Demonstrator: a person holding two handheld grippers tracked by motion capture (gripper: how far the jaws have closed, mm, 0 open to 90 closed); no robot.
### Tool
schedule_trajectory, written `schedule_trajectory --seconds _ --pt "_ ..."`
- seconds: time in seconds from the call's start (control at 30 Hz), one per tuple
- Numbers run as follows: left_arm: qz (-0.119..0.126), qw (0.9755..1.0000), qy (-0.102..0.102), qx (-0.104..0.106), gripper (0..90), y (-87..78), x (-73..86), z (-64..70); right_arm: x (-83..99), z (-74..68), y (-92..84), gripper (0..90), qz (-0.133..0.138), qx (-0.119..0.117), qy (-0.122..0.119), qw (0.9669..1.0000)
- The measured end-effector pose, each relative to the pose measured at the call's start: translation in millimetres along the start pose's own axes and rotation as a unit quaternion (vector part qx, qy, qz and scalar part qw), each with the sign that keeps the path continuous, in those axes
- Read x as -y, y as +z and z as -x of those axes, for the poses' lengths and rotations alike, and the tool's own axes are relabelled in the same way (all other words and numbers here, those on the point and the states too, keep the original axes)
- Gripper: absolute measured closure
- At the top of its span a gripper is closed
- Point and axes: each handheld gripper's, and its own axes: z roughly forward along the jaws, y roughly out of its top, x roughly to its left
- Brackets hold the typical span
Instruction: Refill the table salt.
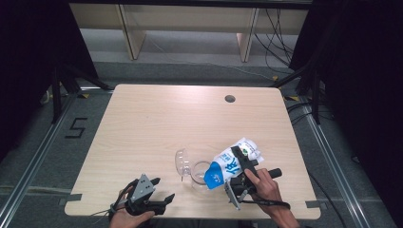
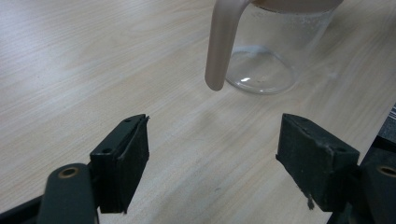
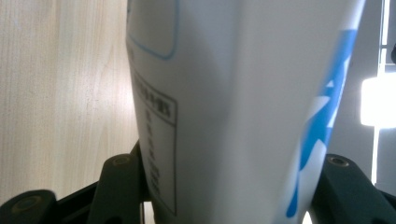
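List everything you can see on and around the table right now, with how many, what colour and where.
Pouch: one, white and blue, tilted over the jug, clamped in the right gripper.
Jug: one, clear with a pale handle, near the table's front edge, right of centre.
Jug lid: one, clear, hinged open on the jug's left.
Table: one, light wood, centre of the high view.
Cable hole: one, dark, far right part of the tabletop.
Cables: several, black, on the floor beyond the table.
Left gripper: one, black, jaws open, at the front left edge.
Right gripper: one, black, shut on the pouch.
Hands: two, at the bottom edge.
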Motion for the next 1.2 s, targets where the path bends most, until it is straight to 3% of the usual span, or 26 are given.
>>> schedule_trajectory --seconds 0.1,0.13,0.17,0.3,0.33,0.47,0.7,0.9,0.97,1.03,1.1,1.2 --pt "0.0 1.0 0.003 0.0 24.6 0.0 -0.2 -0.2 -0.7 0.2 -0.8 48.1 -0.006 0.004 -0.01 0.9999" --pt "-0.001 1.0 0.002 0.0 24.6 -0.2 -0.1 -0.2 -1.6 4.3 0.1 48.1 0.003 0.009 -0.042 0.9991" --pt "0.002 1.0 -0.001 0.0 24.6 0.4 0.0 0.1 -1.8 5.5 -0.8 48.1 0.002 0.012 -0.048 0.9988" --pt "0.003 1.0 -0.006 -0.002 24.6 0.2 0.2 0.7 -2.2 5.3 0.0 48.3 0.004 0.011 -0.051 0.9986" --pt "0.003 1.0 -0.006 -0.002 24.6 0.3 0.2 0.7 -1.2 0.8 -0.2 48.3 -0.001 0.007 -0.021 0.9998" --pt "0.001 1.0 -0.003 -0.002 24.6 0.2 0.1 0.5 -3.1 6.2 -0.6 48.6 0.005 0.019 -0.059 0.9981" --pt "0.002 1.0 -0.005 -0.002 24.6 0.2 0.1 0.6 -2.9 7.6 -1.3 49.0 0.0 0.022 -0.069 0.9974" --pt "0.001 1.0 -0.004 -0.003 24.6 -0.2 0.2 0.1 -2.6 7.8 0.0 49.2 0.007 0.026 -0.075 0.9968" --pt "0.003 1.0 -0.007 -0.003 24.6 0.2 0.3 0.8 -1.9 3.3 -2.3 49.4 -0.011 0.021 -0.041 0.9989" --pt "0.003 1.0 -0.006 -0.002 24.6 0.2 0.3 0.7 -1.7 3.8 -0.9 49.5 -0.003 0.023 -0.045 0.9987" --pt "0.003 1.0 -0.007 -0.003 24.6 0.2 0.3 0.8 -2.3 6.2 0.2 49.5 0.005 0.025 -0.065 0.9976" --pt "0.003 1.0 -0.007 -0.003 24.6 0.2 0.3 0.6 -1.9 4.3 0.0 49.6 0.001 0.023 -0.052 0.9984"
